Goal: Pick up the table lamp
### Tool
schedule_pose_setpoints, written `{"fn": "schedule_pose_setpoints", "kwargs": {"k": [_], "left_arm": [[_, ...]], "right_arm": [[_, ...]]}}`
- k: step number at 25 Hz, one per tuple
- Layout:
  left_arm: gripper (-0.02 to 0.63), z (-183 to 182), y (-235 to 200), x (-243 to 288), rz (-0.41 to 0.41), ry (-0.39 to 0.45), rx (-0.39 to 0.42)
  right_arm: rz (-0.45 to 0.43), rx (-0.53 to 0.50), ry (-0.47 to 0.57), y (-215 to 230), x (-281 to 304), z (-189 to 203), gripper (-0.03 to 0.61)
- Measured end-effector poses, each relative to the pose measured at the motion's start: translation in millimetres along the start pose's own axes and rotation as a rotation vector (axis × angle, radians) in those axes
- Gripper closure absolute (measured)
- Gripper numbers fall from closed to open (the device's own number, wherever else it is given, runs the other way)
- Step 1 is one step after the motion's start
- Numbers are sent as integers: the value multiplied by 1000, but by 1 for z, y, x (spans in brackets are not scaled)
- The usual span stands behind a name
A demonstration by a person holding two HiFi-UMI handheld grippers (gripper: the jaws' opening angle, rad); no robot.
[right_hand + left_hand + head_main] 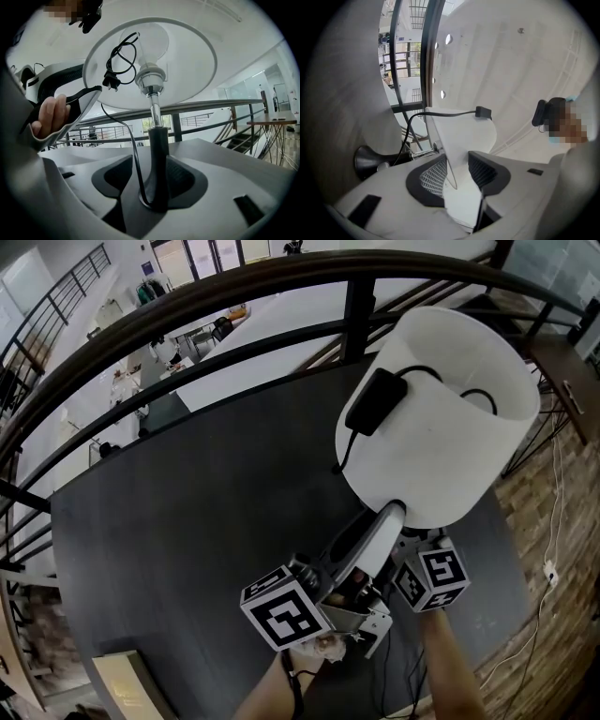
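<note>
Right gripper view shows the lamp stem running out along the right gripper, clamped in its jaws, while the left gripper straddles the shade rim, jaws parted.

No text, brand, number or sign can be read in any view. The left cube and right cube carry only black-and-white square marker patterns, no letters or digits.
</note>
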State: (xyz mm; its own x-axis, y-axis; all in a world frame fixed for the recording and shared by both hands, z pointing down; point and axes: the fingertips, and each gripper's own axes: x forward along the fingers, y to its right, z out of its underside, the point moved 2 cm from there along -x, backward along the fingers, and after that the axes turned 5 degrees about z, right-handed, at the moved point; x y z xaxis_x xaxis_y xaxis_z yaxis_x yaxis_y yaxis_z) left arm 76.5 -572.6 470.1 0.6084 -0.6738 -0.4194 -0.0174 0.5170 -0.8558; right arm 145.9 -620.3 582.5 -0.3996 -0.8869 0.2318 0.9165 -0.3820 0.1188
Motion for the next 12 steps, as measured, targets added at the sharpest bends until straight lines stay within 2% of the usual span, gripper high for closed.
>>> {"fn": "schedule_pose_setpoints", "kwargs": {"k": [12], "left_arm": [[462, -11, 0, 27, 17, 59, -45]], "right_arm": [[-6, 14, 11, 14, 6, -7, 350]]}}
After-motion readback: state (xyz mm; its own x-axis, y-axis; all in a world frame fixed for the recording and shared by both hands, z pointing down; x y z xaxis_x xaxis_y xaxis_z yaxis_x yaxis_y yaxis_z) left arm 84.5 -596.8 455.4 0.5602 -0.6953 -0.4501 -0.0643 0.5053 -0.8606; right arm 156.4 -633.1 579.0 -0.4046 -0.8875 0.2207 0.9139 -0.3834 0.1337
